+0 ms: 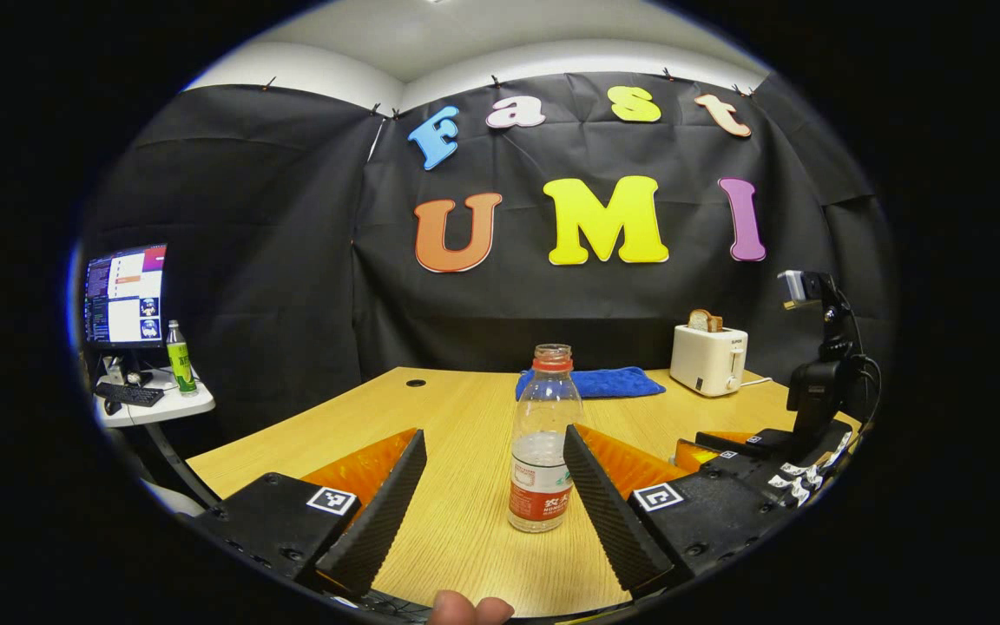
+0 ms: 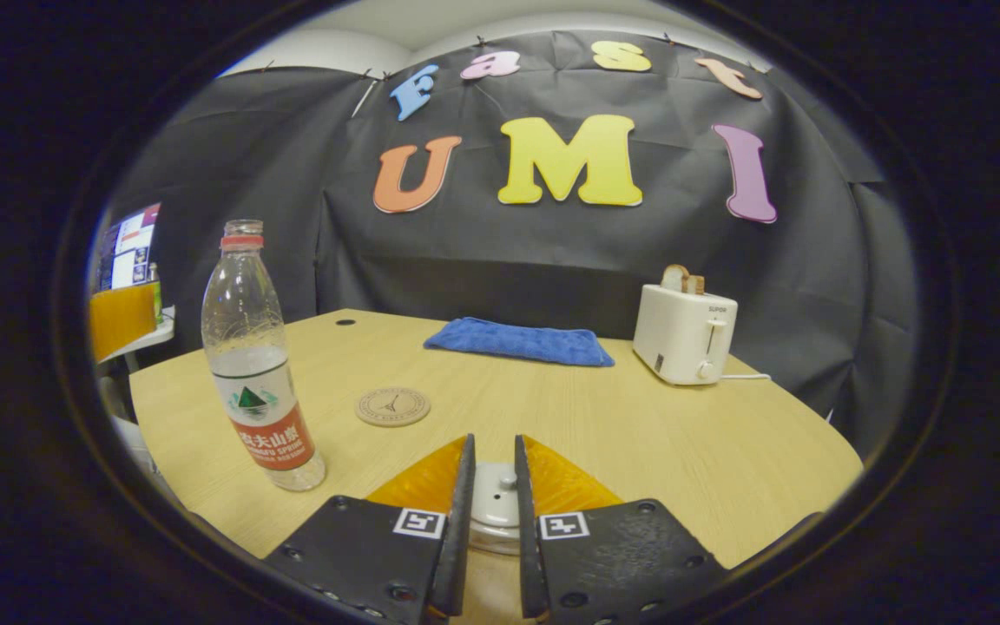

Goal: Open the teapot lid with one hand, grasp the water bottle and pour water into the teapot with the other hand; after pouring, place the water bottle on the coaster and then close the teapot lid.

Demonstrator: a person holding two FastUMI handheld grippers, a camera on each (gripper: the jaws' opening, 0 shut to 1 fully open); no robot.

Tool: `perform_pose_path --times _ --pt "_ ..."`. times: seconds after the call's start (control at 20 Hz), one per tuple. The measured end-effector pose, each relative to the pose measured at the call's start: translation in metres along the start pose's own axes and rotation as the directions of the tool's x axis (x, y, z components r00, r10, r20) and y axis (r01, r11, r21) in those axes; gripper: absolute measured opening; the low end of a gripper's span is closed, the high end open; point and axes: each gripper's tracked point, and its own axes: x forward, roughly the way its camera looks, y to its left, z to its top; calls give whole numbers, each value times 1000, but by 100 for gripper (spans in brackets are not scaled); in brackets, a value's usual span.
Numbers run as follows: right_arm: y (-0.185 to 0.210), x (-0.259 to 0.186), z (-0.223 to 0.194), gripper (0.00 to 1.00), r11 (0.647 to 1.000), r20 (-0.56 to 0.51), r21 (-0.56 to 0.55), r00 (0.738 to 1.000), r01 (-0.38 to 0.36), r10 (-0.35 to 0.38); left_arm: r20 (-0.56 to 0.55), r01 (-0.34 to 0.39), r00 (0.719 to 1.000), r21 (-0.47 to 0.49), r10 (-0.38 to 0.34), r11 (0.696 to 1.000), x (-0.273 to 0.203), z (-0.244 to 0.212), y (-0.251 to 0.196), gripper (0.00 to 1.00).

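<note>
L gripper (image 1: 487, 486) spread wide, clear plastic water bottle (image 1: 543, 438) upright between fingers, not yet touched; part full, thin wall, light, squashy, so take mid-body nr label. R gripper (image 2: 491, 490) nearly closed round white ceramic teapot lid (image 2: 496, 495) knob; contact unclear. Smooth, breakable. Round coaster (image 2: 392, 405) nearby.

From my end the table (image 2: 639, 434) looks like pale wood grain with a smooth matt finish. The water bottle (image 1: 543, 438) is clear glossy plastic with a paper-looking label. The towel (image 2: 522, 341) is fuzzy blue cloth. The toaster (image 2: 684, 334) is smooth plastic with a slight sheen. The teapot lid (image 2: 495, 495) looks like glazed ceramic, and the coaster (image 2: 392, 405) is matt.
</note>
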Motion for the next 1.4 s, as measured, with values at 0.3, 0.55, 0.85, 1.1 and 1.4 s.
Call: perform_pose_path --times 0.3,0.55,0.85,1.1,1.4 --pt "-7 5 -2 0 1000 -24 8 1000 -14 14 -10 24 1000 0 -24 1000 -3 -8 -4 99" --pt "-6 -1 7 0 1000 5 5 1000 -28 28 -70 91 993 -7 -91 996 3 -34 -19 100" --pt "-18 -15 37 2 999 63 21 997 -39 37 -124 185 974 -57 -191 981 13 -65 -40 100" --pt "-38 -34 39 0 999 68 25 998 -21 19 -165 191 966 -53 -197 980 27 -85 -41 100" --pt "-65 -56 32 0 1000 57 6 998 27 -28 -188 187 962 -77 -199 979 49 -91 -44 100"
